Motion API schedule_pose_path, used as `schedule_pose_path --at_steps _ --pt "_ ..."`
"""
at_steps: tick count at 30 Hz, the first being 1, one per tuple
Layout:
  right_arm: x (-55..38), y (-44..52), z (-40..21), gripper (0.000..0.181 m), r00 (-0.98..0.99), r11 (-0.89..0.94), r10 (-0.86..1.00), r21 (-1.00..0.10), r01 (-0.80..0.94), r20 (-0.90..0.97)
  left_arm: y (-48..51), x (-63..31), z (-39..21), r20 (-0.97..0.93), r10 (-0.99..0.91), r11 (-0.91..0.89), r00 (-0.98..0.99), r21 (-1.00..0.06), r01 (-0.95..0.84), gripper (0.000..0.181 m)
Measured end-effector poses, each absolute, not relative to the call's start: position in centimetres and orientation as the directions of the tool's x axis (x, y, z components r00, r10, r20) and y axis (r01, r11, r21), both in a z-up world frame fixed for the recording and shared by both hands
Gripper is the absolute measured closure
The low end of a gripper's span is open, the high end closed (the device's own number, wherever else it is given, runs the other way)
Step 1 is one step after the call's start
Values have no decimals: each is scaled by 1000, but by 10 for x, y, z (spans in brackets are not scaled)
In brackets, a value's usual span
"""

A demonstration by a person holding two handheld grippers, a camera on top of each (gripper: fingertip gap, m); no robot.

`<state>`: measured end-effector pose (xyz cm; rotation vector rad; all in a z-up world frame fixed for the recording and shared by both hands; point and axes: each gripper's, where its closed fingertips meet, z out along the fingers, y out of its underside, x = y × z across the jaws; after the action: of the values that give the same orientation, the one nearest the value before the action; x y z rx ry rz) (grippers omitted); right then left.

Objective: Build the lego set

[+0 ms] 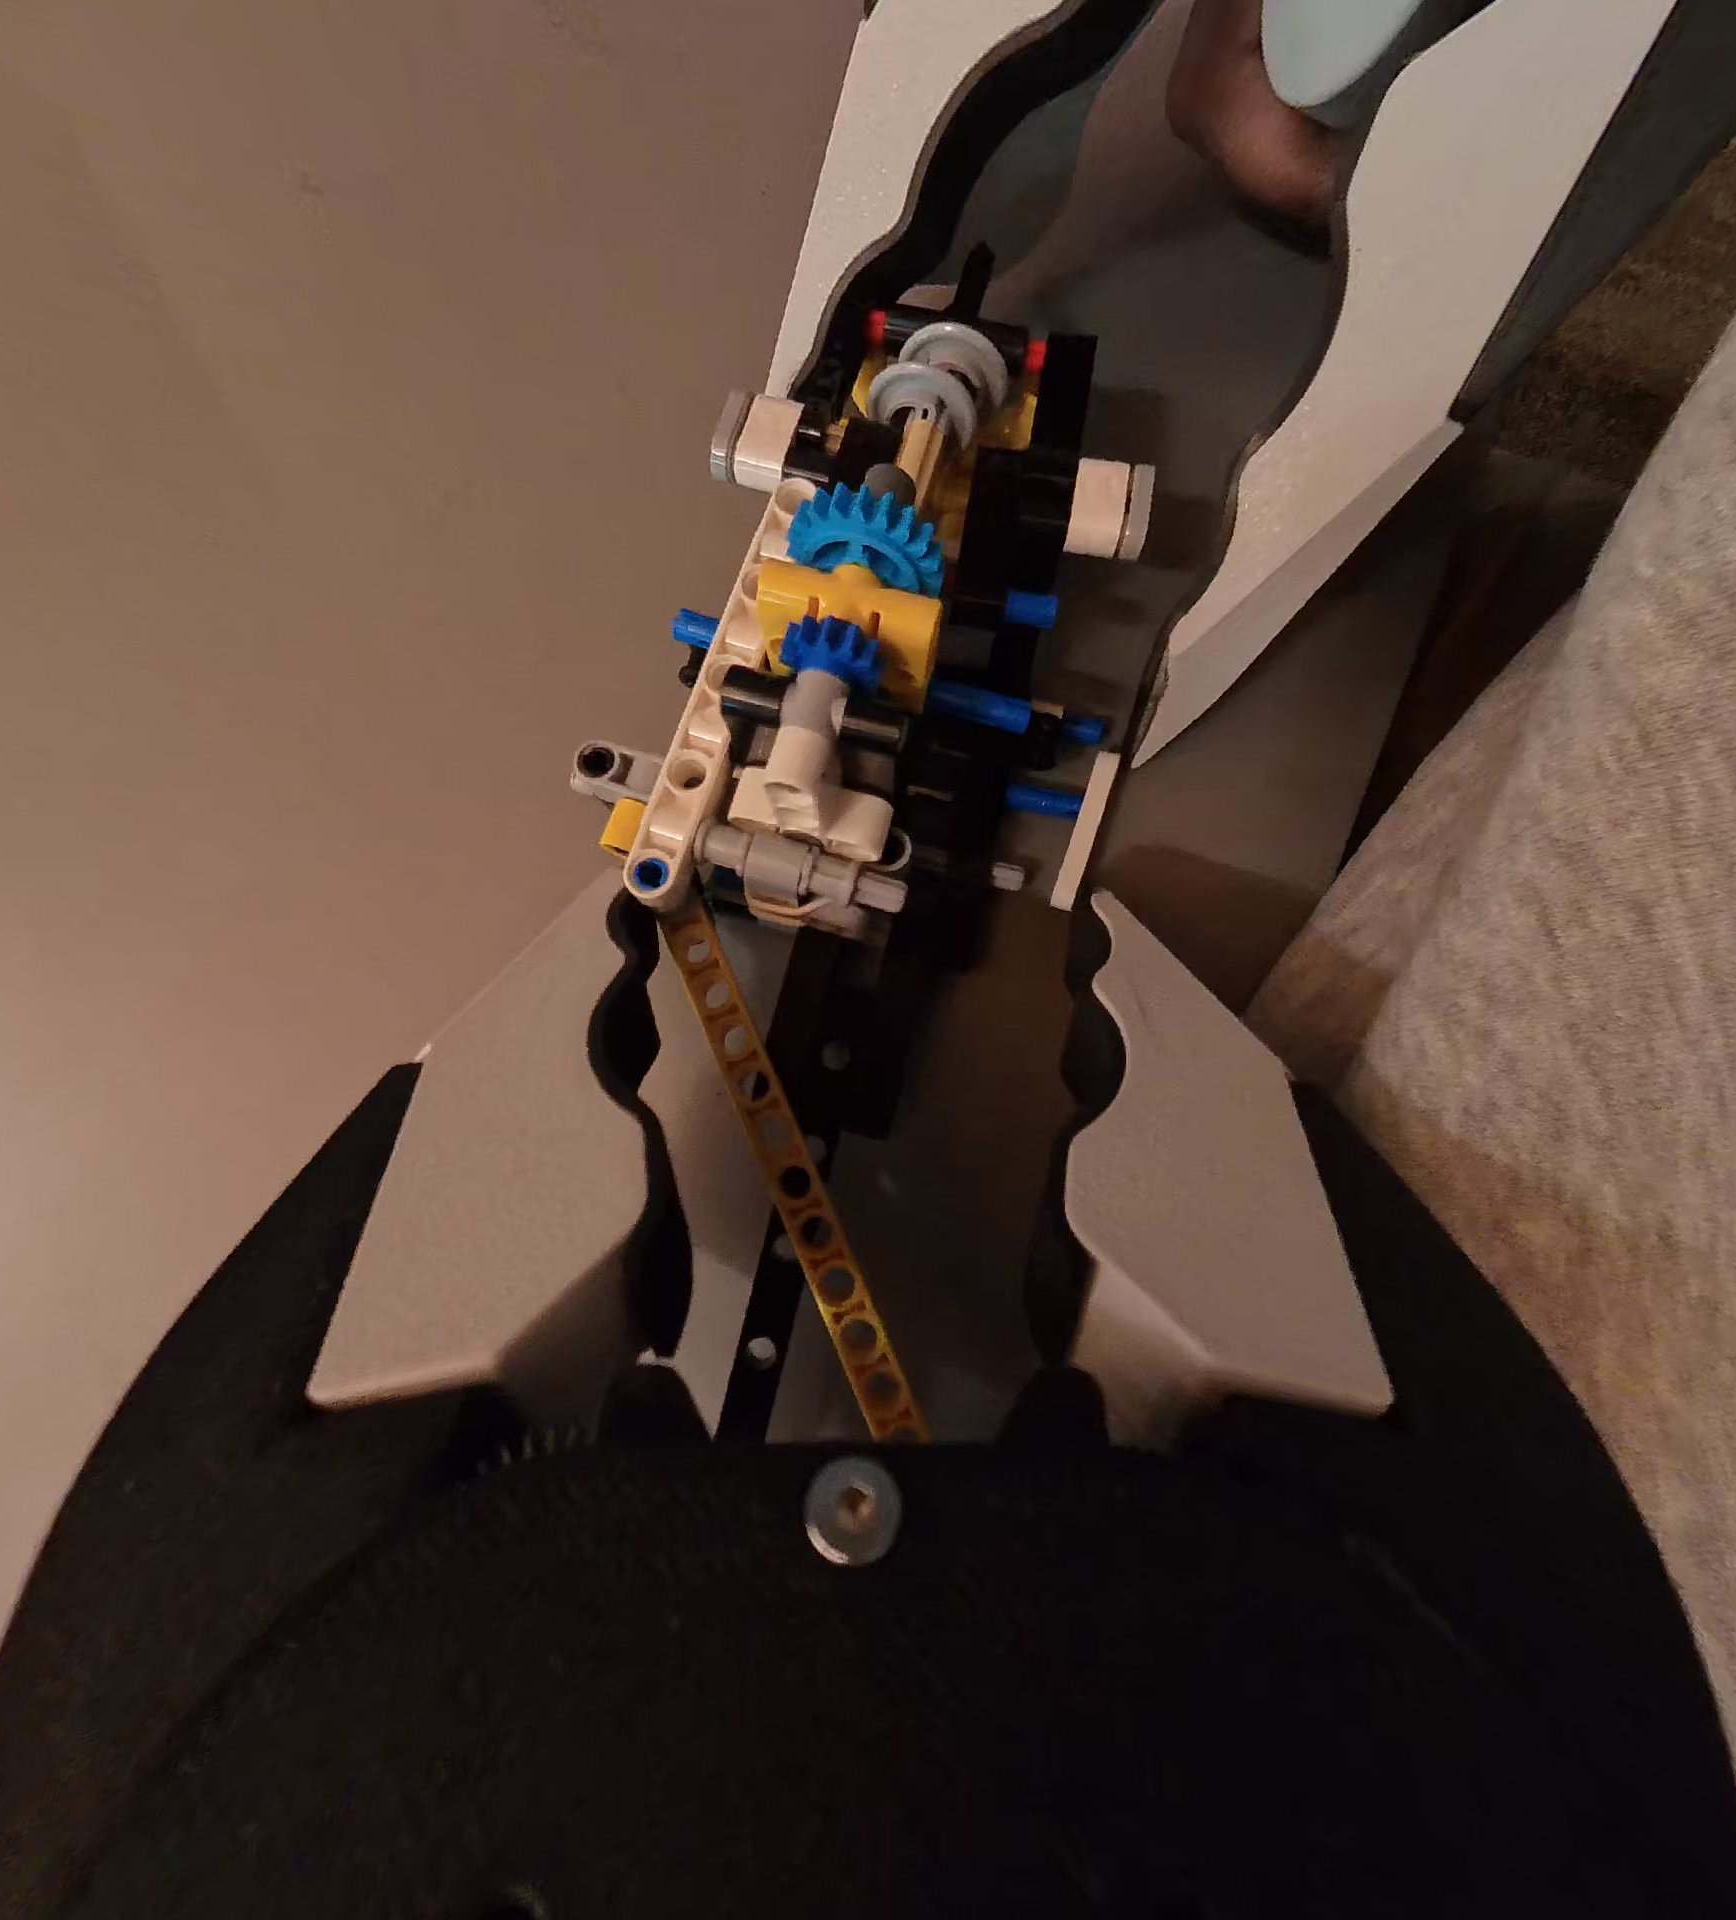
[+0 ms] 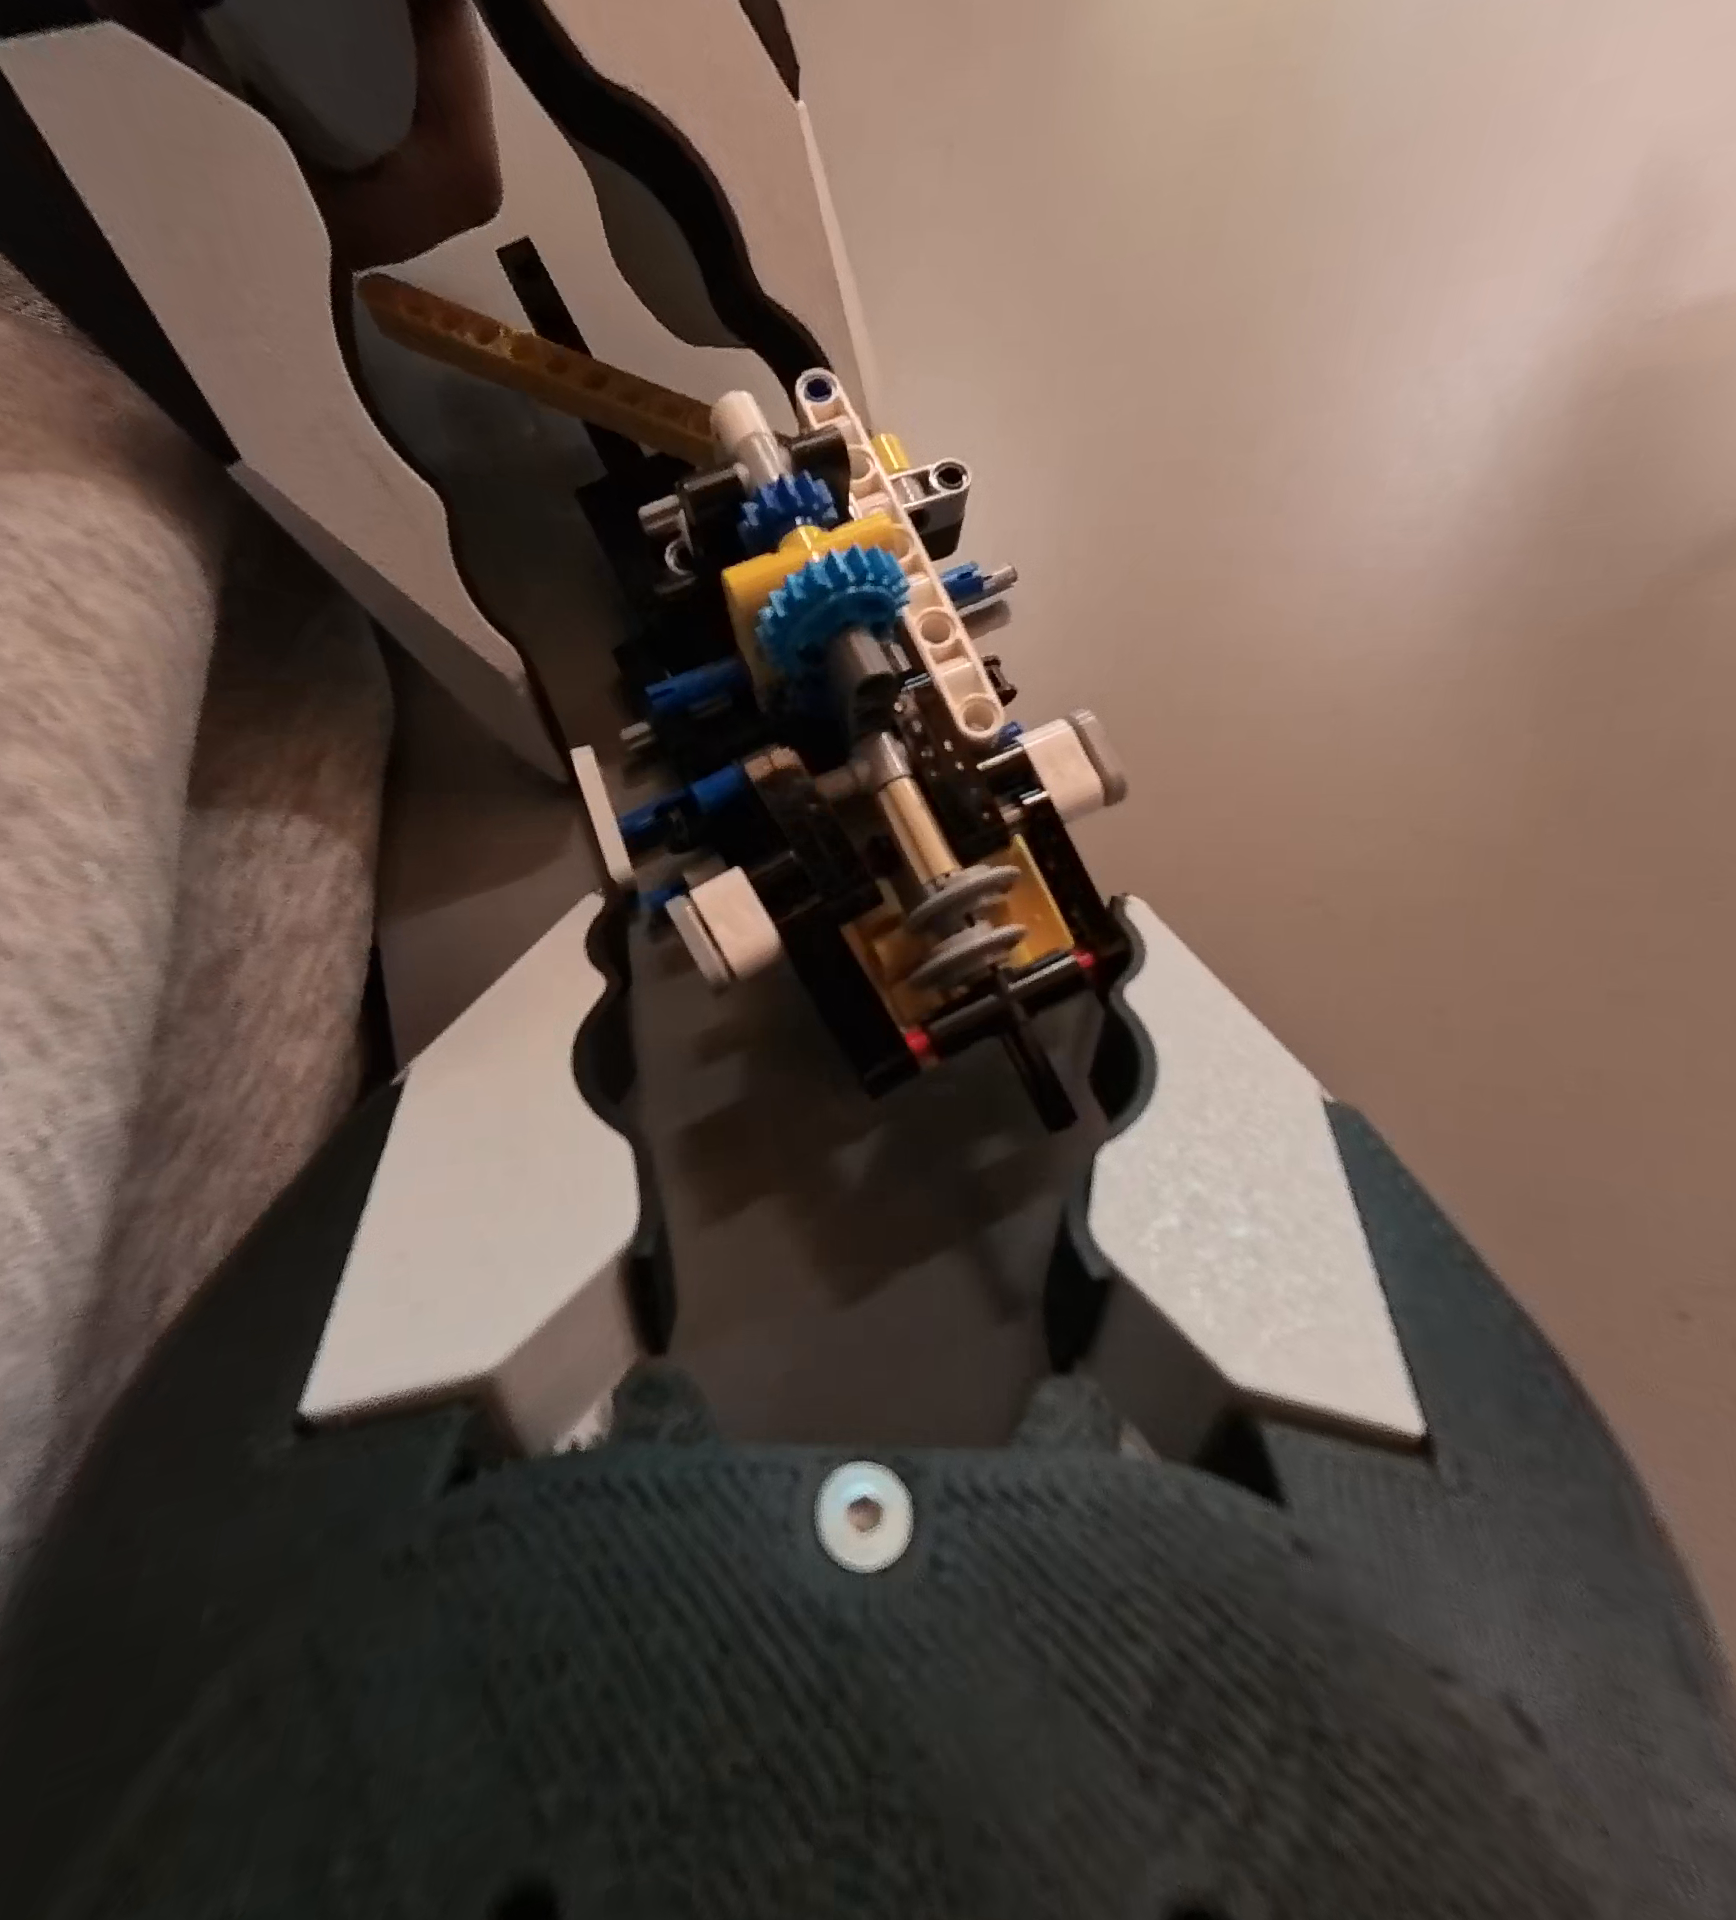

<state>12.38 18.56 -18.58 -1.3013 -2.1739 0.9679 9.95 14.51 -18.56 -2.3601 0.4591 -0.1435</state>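
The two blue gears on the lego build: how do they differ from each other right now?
The large gear is lighter blue, wider and has more teeth; the small gear is darker blue and compact. The large gear sits on the side of the yellow block toward the right gripper; the small gear sits on the side toward the left gripper. Both are toothed gears mounted along the model's middle, against that block.

beige wall [image 1: 324,416], grey fabric sofa [image 1: 1622,831]

Grey fleece fabric [image 1: 1591,935] beside a plain beige surface [image 1: 272,520] — nothing more.
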Motion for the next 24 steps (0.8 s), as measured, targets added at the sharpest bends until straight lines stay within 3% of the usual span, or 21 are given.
schedule_pose_path --at_steps 20,21,24 --pt "125 186 -185 98 -473 319 881 -740 592 1 148 98 -188 -6 -375 -690 927 -667 -283 103" --pt "125 186 -185 99 -478 324 879 -741 588 5 149 95 -187 -25 -362 -684 932 -672 -283 114" --pt "125 185 -185 98 -478 323 878 -739 591 2 149 94 -188 -16 -362 -687 932 -671 -278 113"
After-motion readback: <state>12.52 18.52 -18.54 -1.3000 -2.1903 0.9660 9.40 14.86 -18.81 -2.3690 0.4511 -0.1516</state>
